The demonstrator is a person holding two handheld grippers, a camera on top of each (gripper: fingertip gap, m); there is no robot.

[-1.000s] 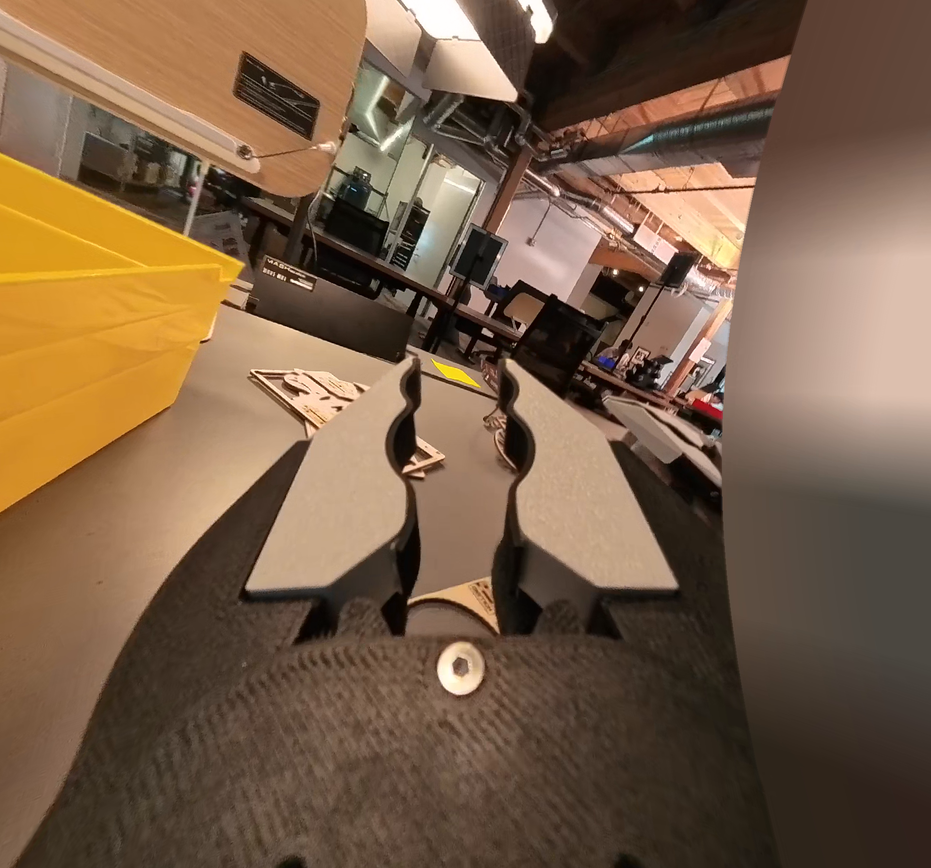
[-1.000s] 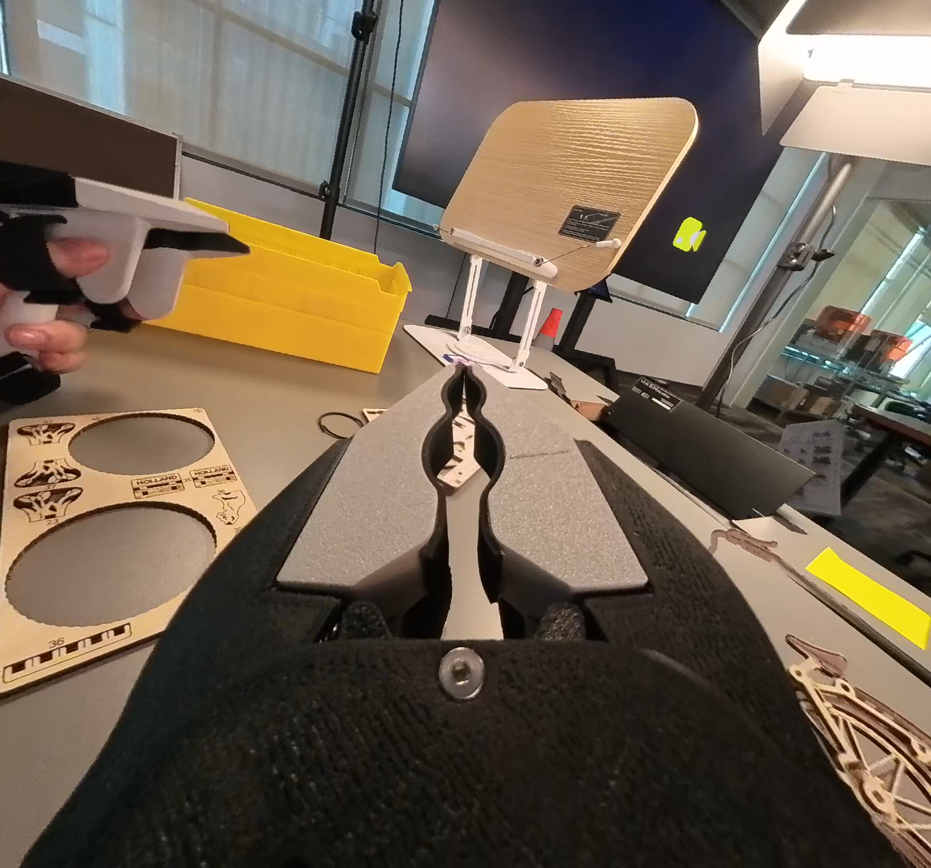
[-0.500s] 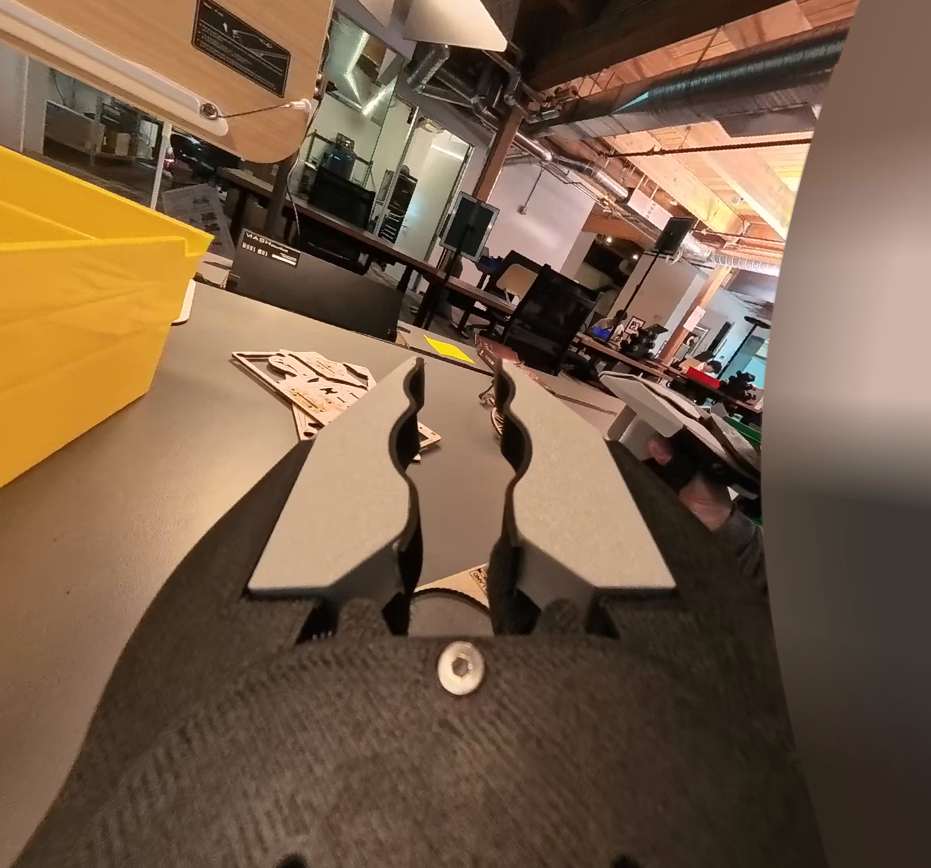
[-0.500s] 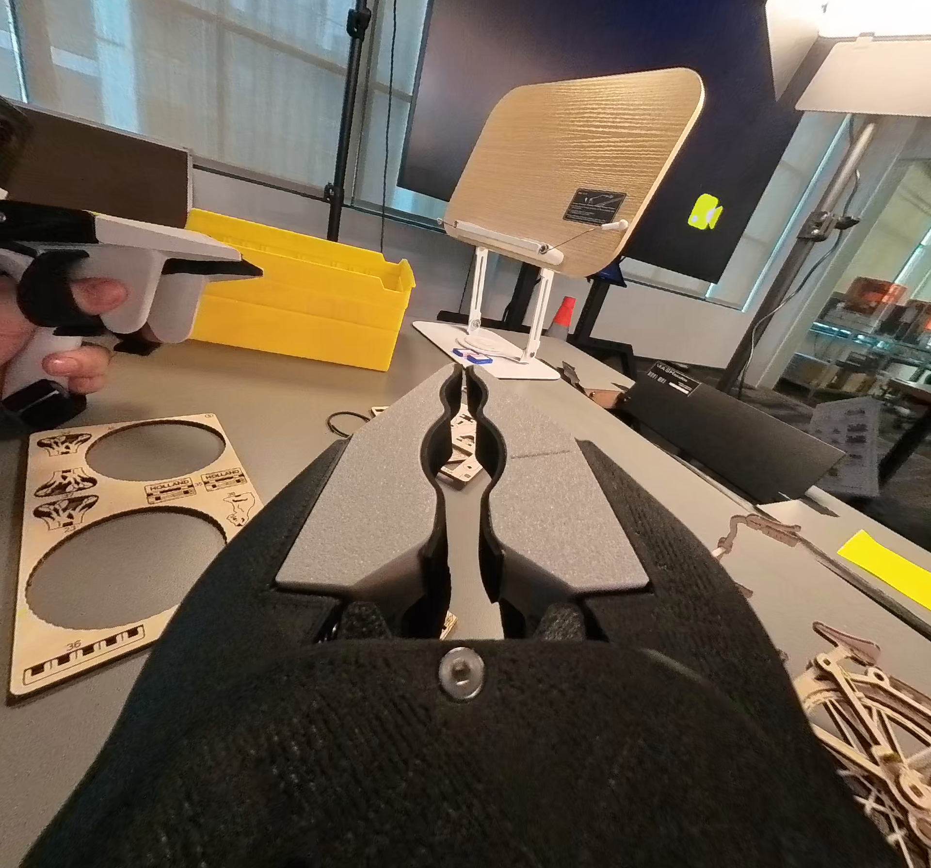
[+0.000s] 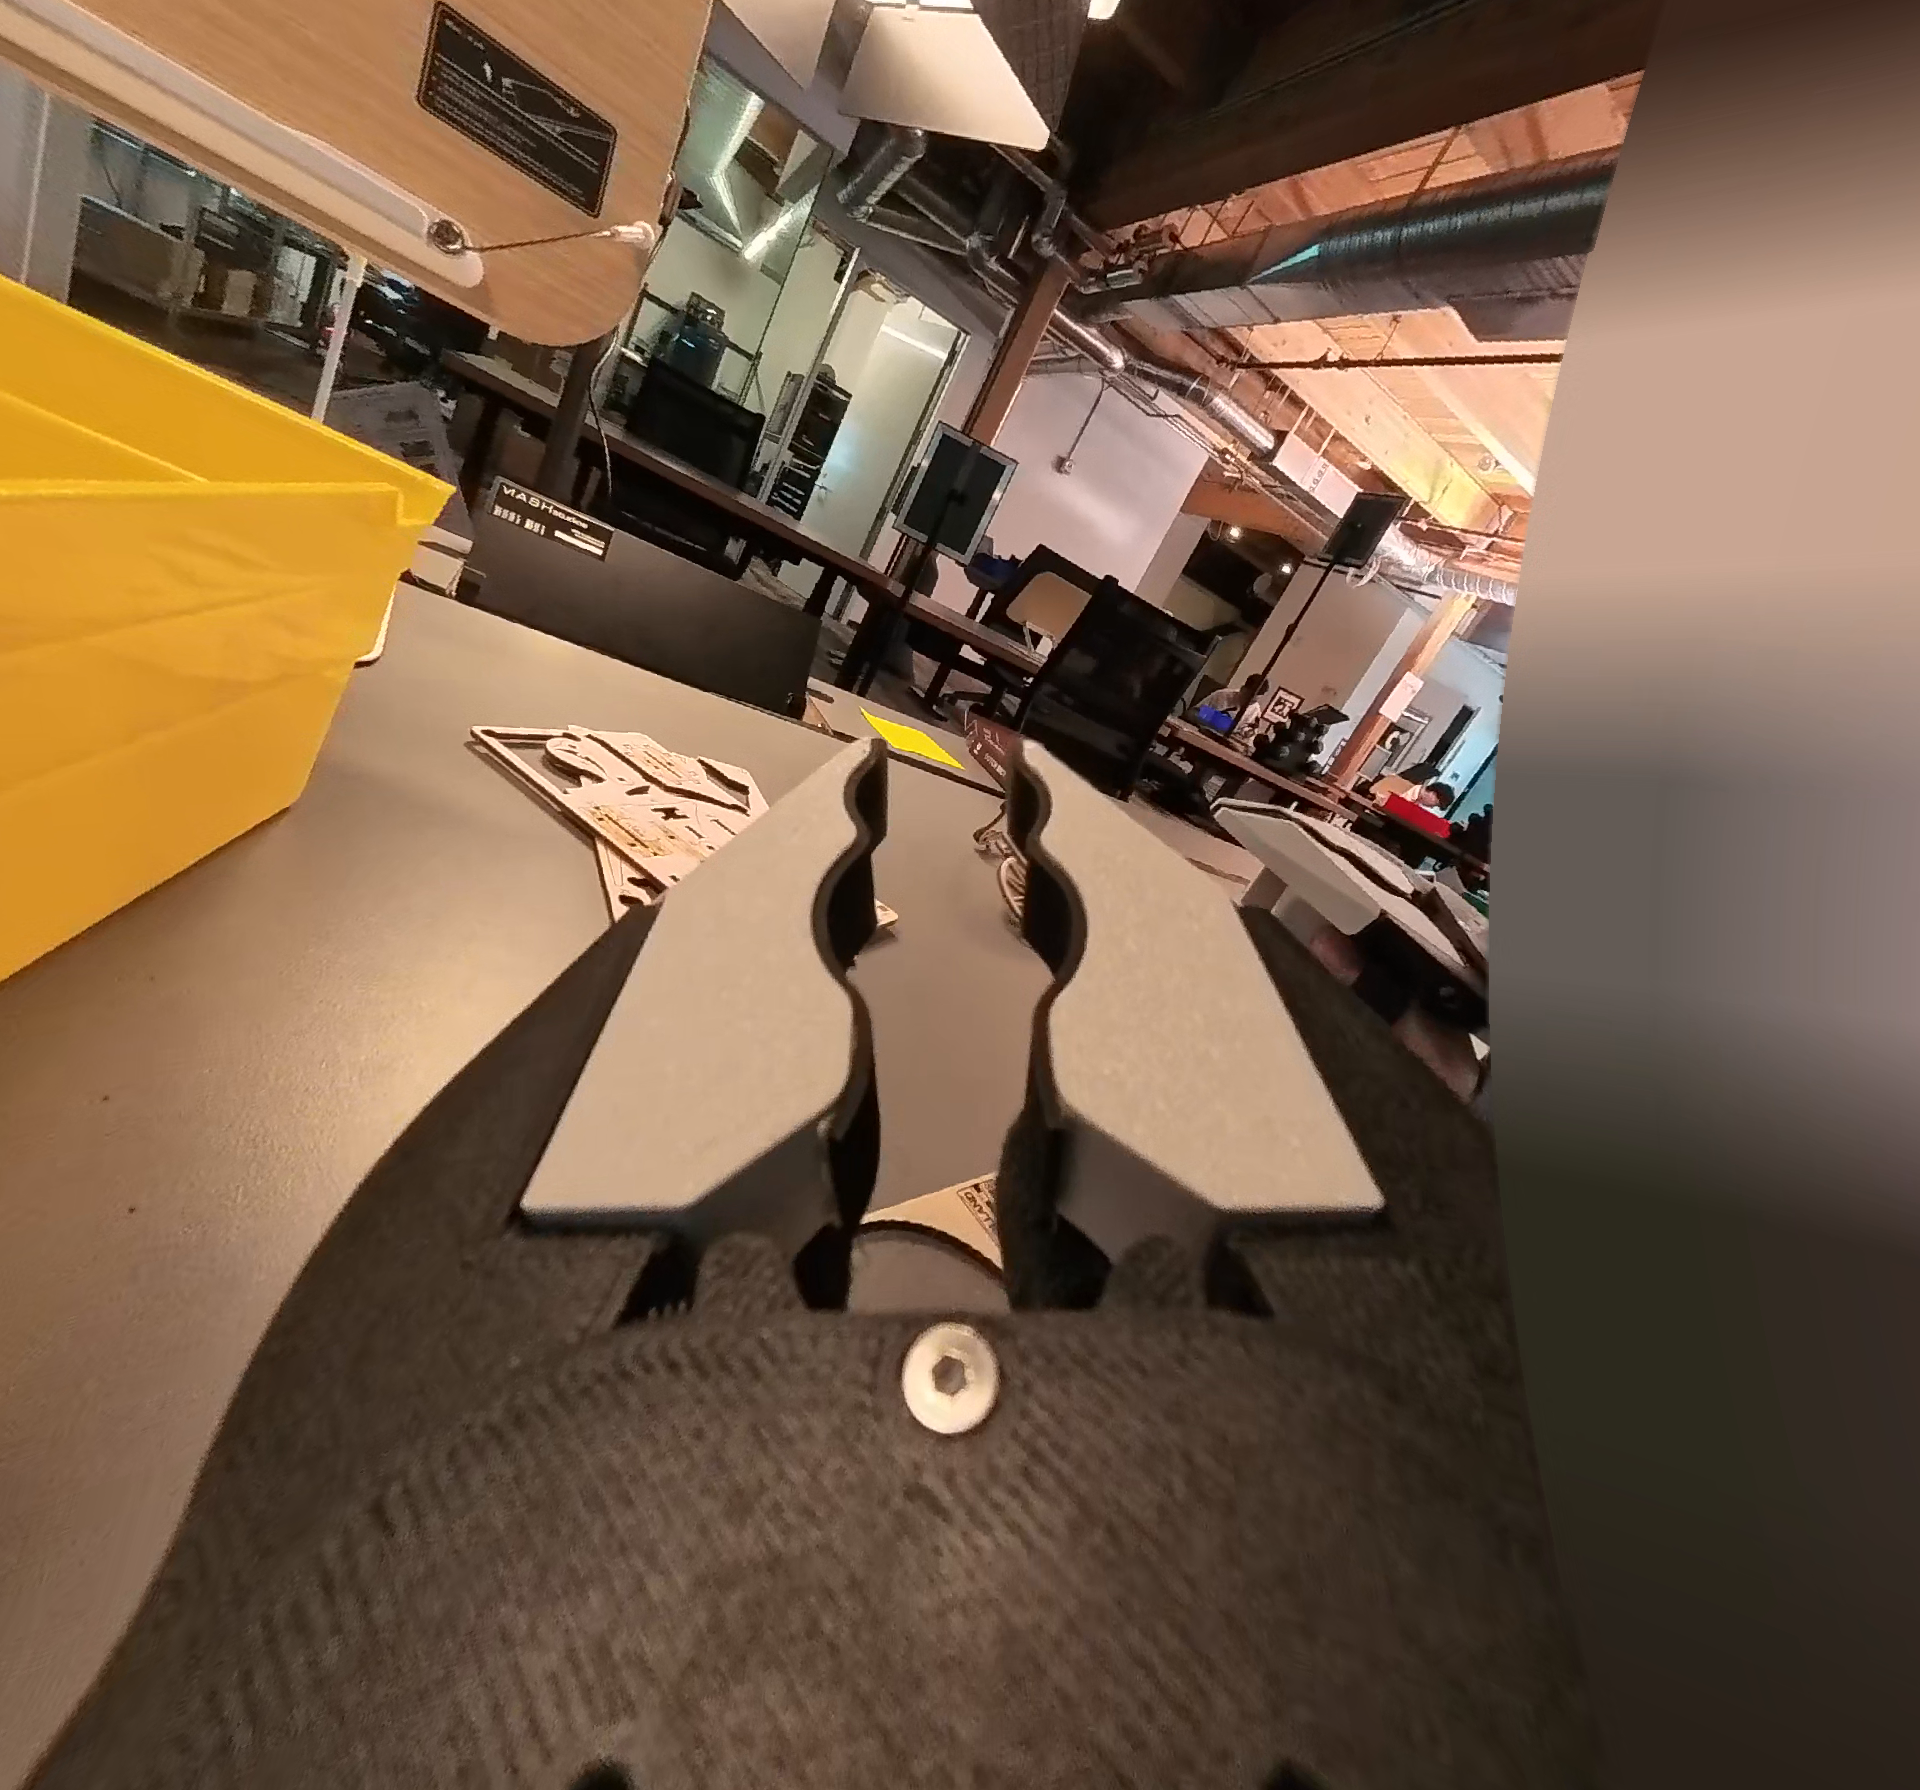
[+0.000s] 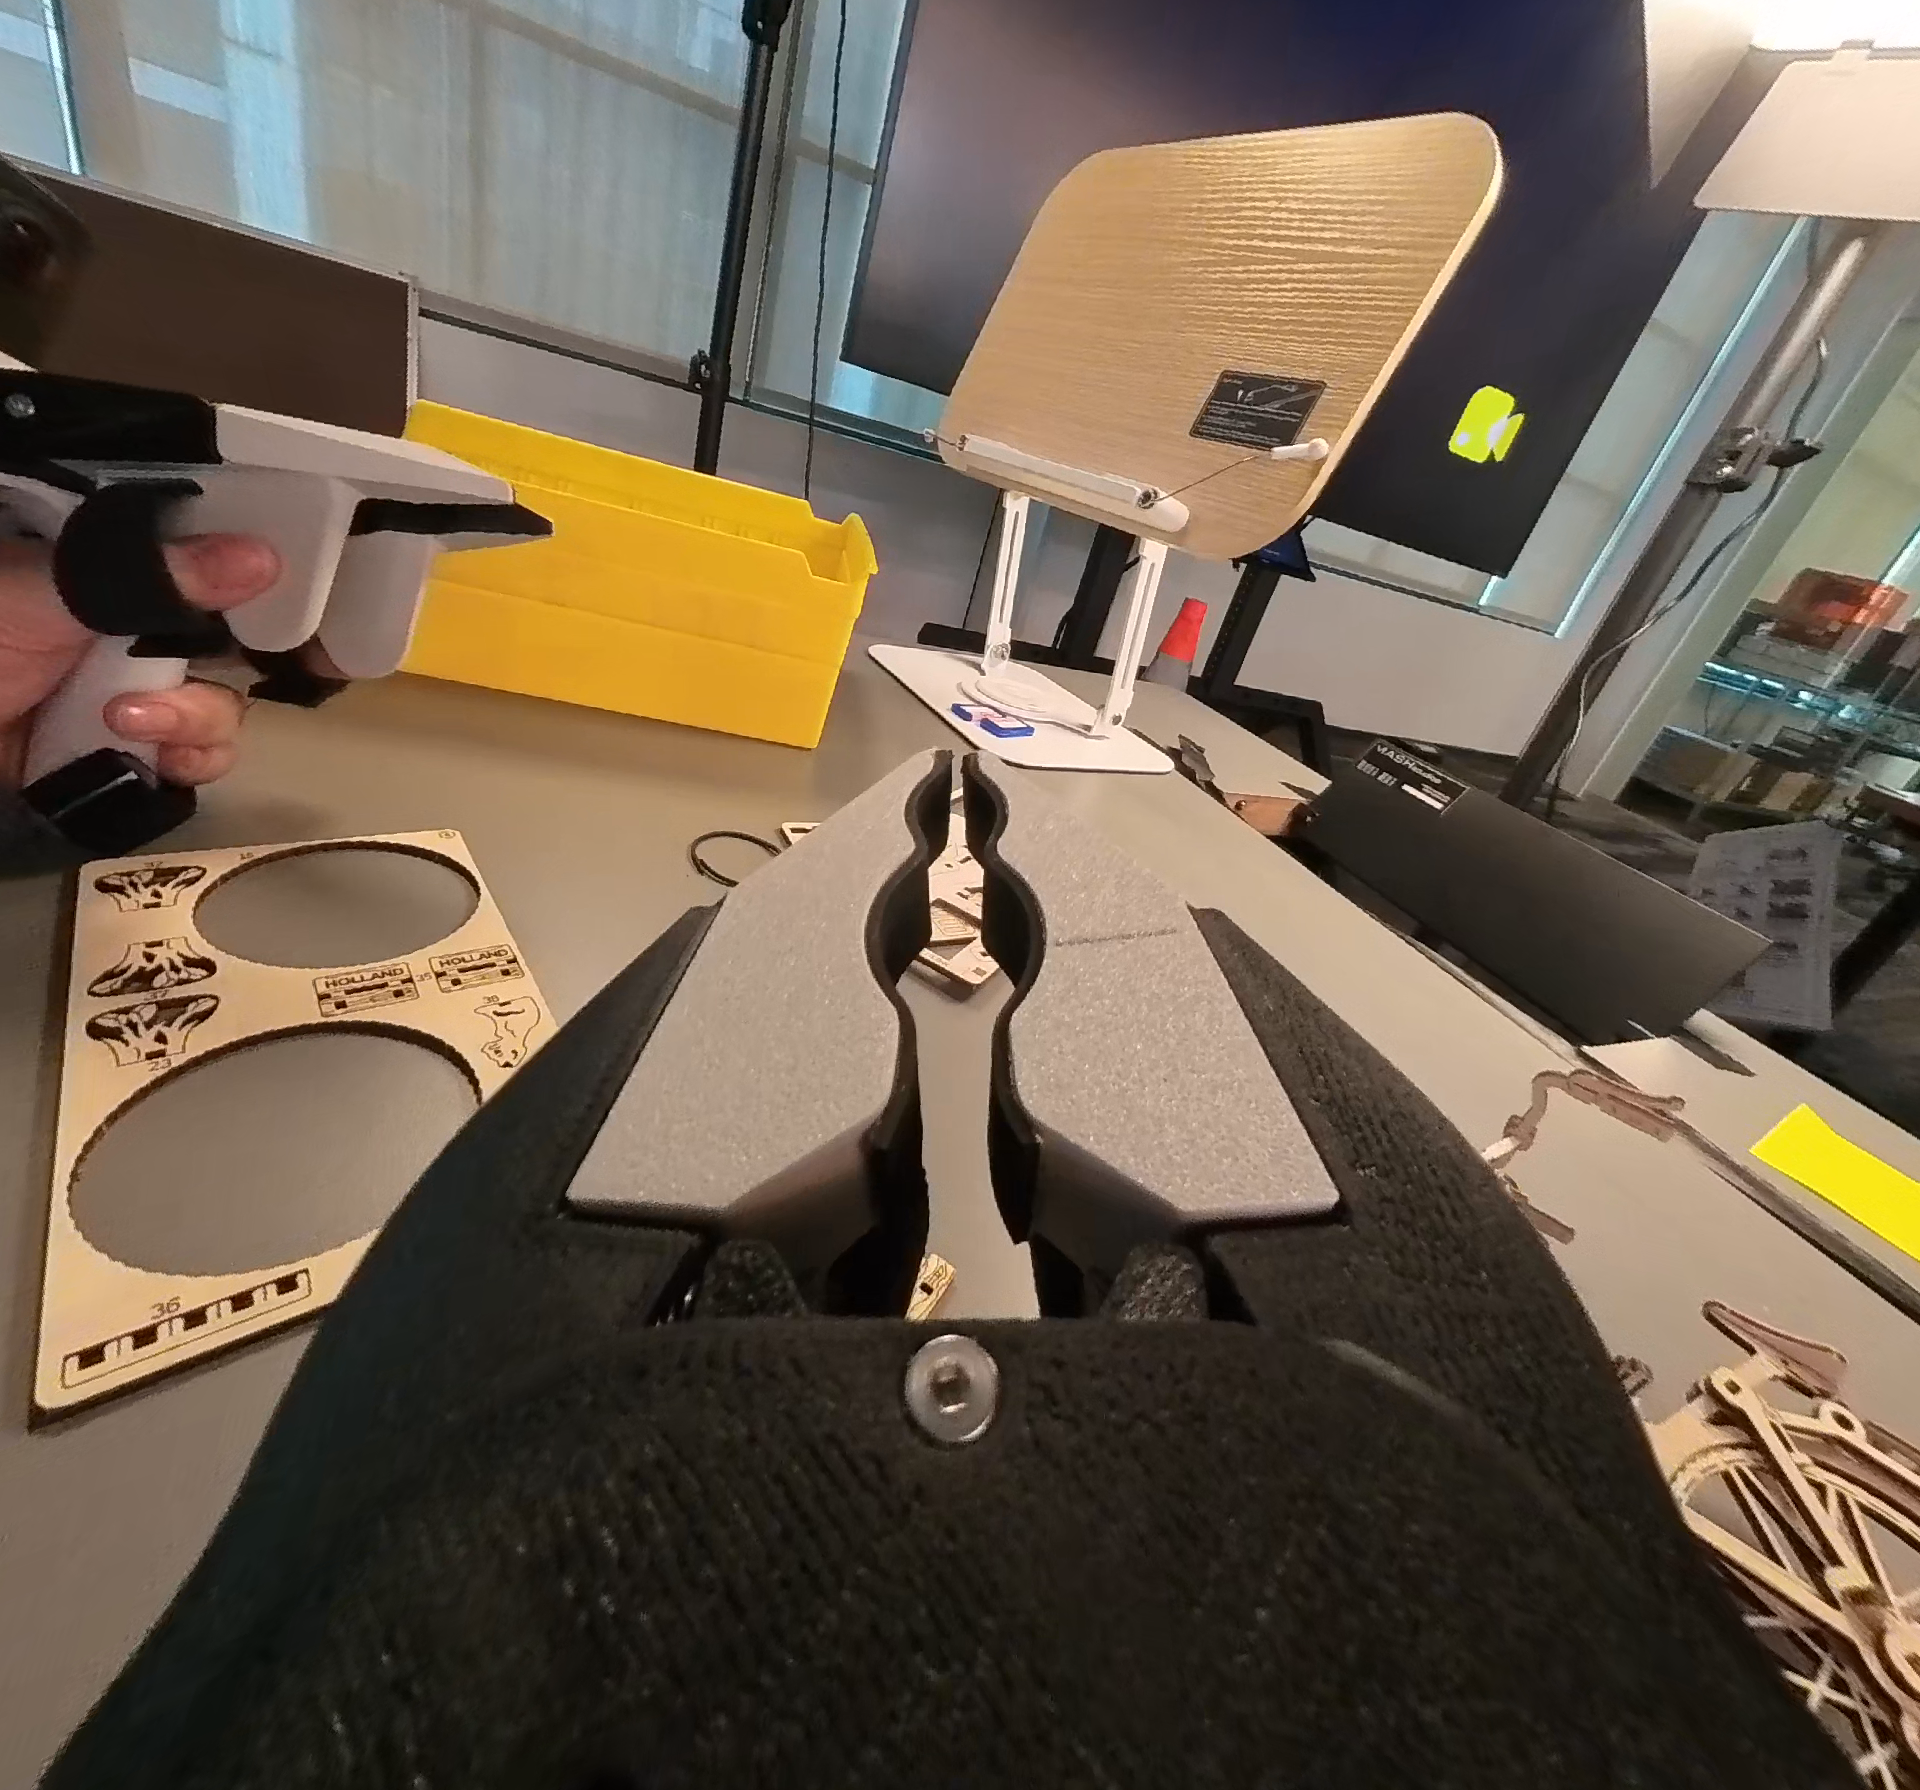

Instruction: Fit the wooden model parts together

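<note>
My left gripper (image 5: 948,764) is open and empty, low over the grey table (image 5: 260,1065). A wooden sheet corner (image 5: 951,1210) shows under it, and wooden part sheets (image 5: 644,805) lie ahead to its left. My right gripper (image 6: 956,766) is shut on nothing above small wooden pieces (image 6: 956,930). A wooden sheet with two round cut-outs (image 6: 135,1075) lies to its left. A wooden lattice model (image 6: 1787,1491) lies at lower right. The left gripper also shows in the right wrist view (image 6: 499,519), held by a hand above the table.
A yellow bin (image 6: 644,618) stands at the back left and also shows in the left wrist view (image 5: 156,649). A wooden book stand (image 6: 1226,338), a black box (image 6: 1507,867), a yellow note (image 6: 1839,1179) and a black rubber band (image 6: 732,852) are on the table. Some 15 cm of space lies between my two pairs of fingers. The wooden lattice model (image 6: 1787,1491) lies around 20 cm away from my right fingertips.
The left gripper has drifted a little to the right and forward over the table, still open. The right gripper has stayed shut and shifted only slightly.
</note>
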